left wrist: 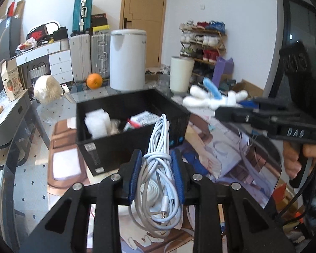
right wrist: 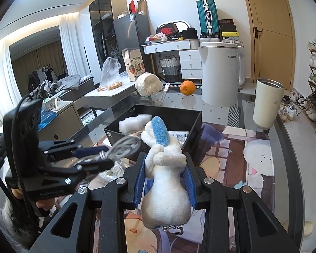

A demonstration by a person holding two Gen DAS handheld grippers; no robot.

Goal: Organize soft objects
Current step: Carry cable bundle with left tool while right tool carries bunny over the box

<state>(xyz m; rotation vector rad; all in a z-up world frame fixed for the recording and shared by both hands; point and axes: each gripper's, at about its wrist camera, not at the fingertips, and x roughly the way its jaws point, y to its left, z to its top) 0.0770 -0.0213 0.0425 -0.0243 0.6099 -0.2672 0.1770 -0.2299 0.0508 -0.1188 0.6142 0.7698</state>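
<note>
My left gripper [left wrist: 157, 164] is shut on a coiled white cable [left wrist: 158, 181], lifted a little above the printed mat just in front of the black box [left wrist: 99, 158]. The box holds white foam [left wrist: 95, 123] and a packet [left wrist: 144, 119]. In the right wrist view my right gripper [right wrist: 165, 175] is shut on a white plush toy [right wrist: 165, 191] with a blue ear, held near the box [right wrist: 194, 120]. The left gripper [right wrist: 99, 158] with the cable [right wrist: 120, 147] shows at the left there. The right gripper [left wrist: 225, 109] and its plush [left wrist: 202, 99] appear at the right of the left wrist view.
On the glass table behind the box stand a white kettle [right wrist: 220, 71], a cream tumbler [right wrist: 267, 103], an orange [right wrist: 187, 87] and a pale yarn ball [right wrist: 148, 83]. The printed mat [right wrist: 257, 158] covers the near side. A shoe rack [left wrist: 202, 40] stands by the wall.
</note>
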